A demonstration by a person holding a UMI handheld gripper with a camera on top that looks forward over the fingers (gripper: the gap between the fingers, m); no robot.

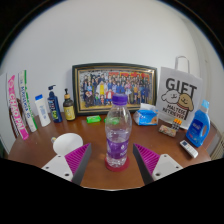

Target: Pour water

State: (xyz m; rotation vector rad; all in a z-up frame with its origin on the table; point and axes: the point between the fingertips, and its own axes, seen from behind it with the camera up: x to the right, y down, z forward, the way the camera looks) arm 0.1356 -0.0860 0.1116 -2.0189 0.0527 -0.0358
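Gripper view looks along the tongs (112, 163), whose fingers stand spread wide with nothing clamped. A clear water bottle (118, 131) with a purple cap and label stands upright on the brown worktop (35, 147) between the fingertips, a gap at either side. Just left of it, near the left finger, sits a white cup (67, 144). Beyond the bottle a framed group photo (113, 87) leans against the wall, with a white gift bag (180, 97) to its right and a blue spray bottle (199, 127) further right. Tubes and small bottles (40, 106) line up far left.
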